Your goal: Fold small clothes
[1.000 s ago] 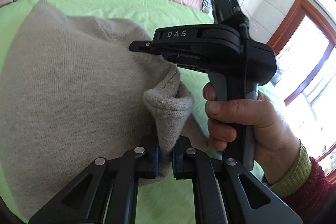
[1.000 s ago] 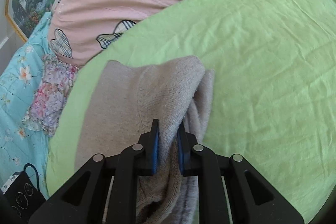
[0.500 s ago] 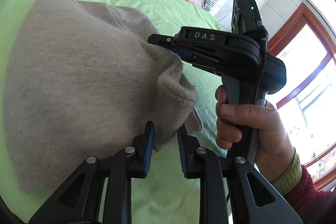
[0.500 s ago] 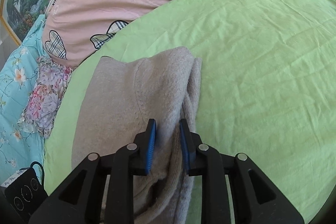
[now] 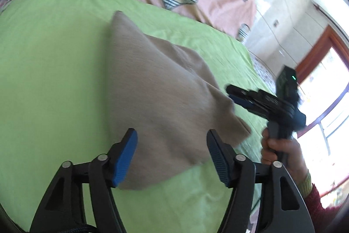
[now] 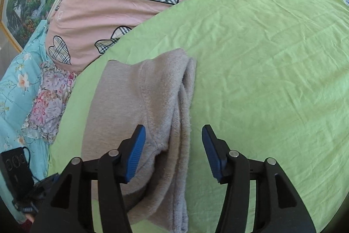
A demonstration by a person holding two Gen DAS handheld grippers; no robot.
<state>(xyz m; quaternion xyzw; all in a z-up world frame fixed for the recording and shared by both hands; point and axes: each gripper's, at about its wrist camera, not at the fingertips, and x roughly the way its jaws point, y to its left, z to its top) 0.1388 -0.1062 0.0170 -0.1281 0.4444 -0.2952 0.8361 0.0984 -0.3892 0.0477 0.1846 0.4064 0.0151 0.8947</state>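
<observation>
The left gripper (image 5: pixel 171 156) has its jaws opening, the blue pads standing wide with nothing pressed between them; the grey knit garment (image 5: pixel 161 97) lies beyond and below the gap, and motion blur in the left wrist view makes it hard to tell whether the left pad brushes the cloth's near edge. The right gripper (image 6: pixel 173 151) is likewise opening, its pads clear of the folded edge of the garment (image 6: pixel 139 106) that runs up between them without being pinched. Both grippers' lower bodies are cut off by the frame edges. In the left wrist view the right gripper (image 5: pixel 237 96) appears from the side, gripped by a hand (image 5: pixel 281 152) with a red sleeve and a greenish cuff, its fingertips just beside the garment's far right corner; whether they touch is lost in the blur. The right wrist view shows what the other does not: the garment's doubled layers along its right side, a curved seam, and its near end running under the gripper out of sight. It also shows a black device (image 6: pixel 15 169) with a cord at the lower left, partly cut off, on a turquoise floral cloth (image 6: pixel 19 84). The garment rests on a green sheet (image 6: pixel 272 71), which lies broad and bare to the garment's right. Behind it lies a pink quilt (image 6: pixel 109 3) with plaid hearts, close to the garment's far corner. A bright window (image 5: pixel 327 102) fills the right edge of the left wrist view.
</observation>
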